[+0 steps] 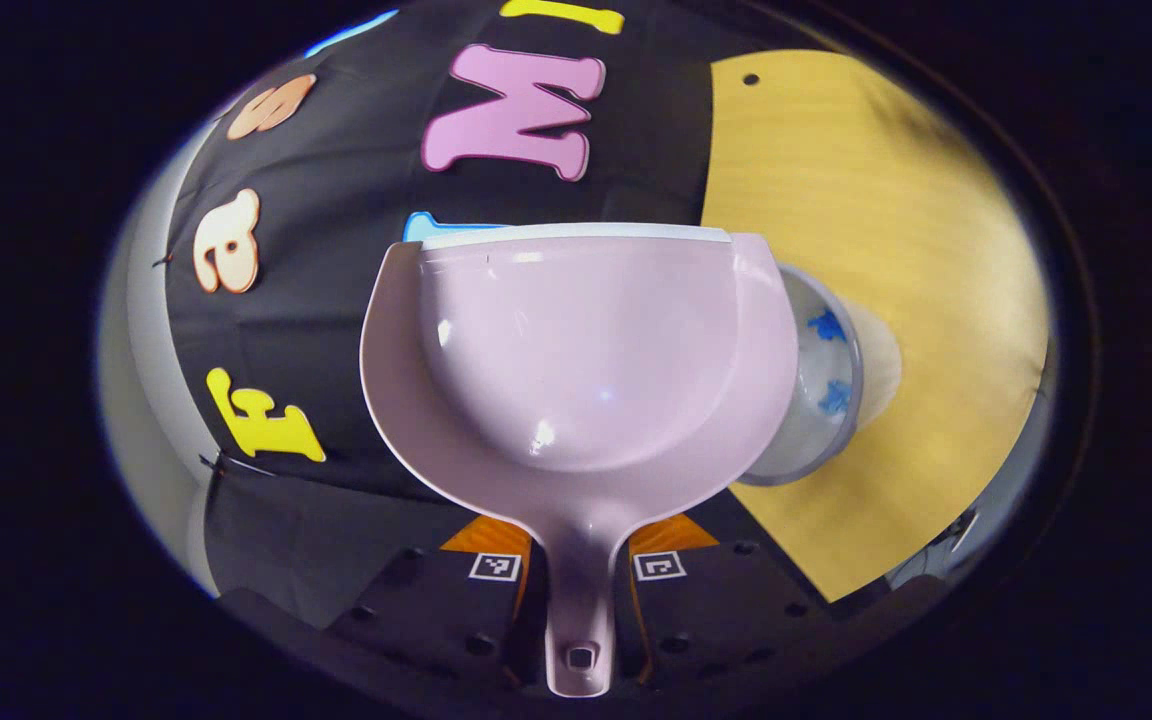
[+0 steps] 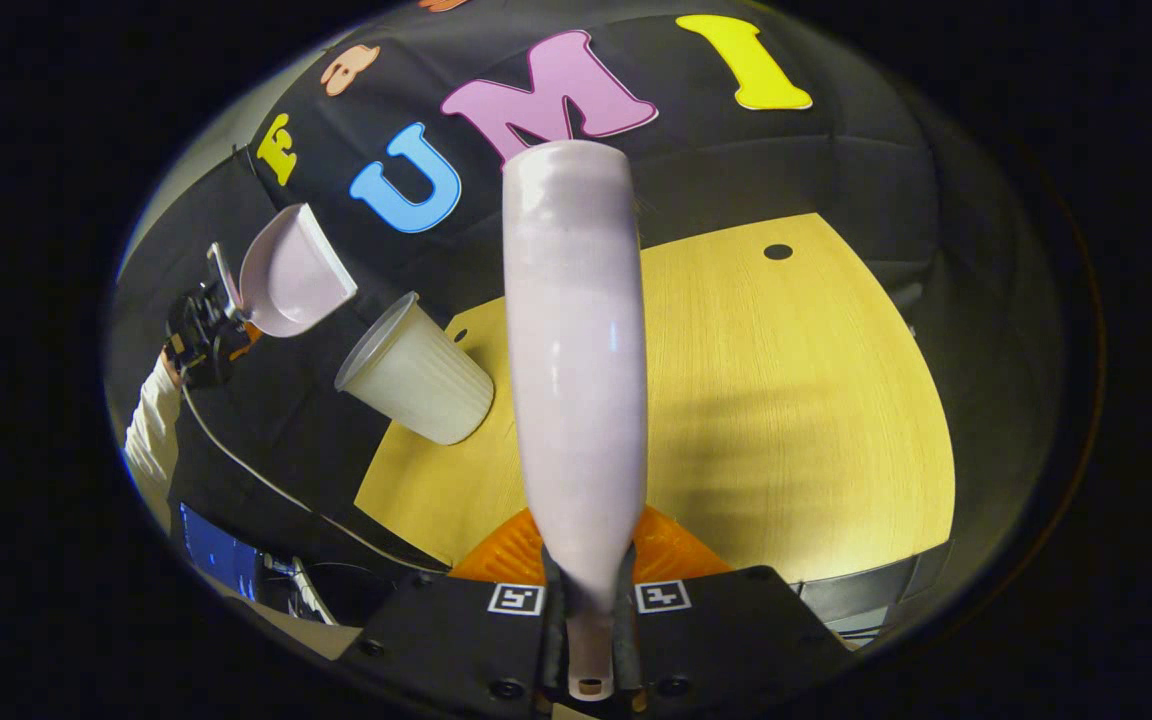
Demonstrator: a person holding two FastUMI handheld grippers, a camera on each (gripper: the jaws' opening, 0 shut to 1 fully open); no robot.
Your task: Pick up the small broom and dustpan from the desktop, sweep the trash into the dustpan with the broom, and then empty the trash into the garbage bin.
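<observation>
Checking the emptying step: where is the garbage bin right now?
In the left gripper view the garbage bin peeks out right of the held dustpan, on the wooden desktop at its edge.

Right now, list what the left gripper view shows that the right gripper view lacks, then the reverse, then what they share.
Left gripper view: the dustpan close up, its handle clamped in the left gripper, and blue scraps lying inside the garbage bin. Right gripper view: the broom clamped in the right gripper, the bin's white outer wall, and a white sleeve behind the far gripper. Shared: dustpan, bin and wooden table.
</observation>
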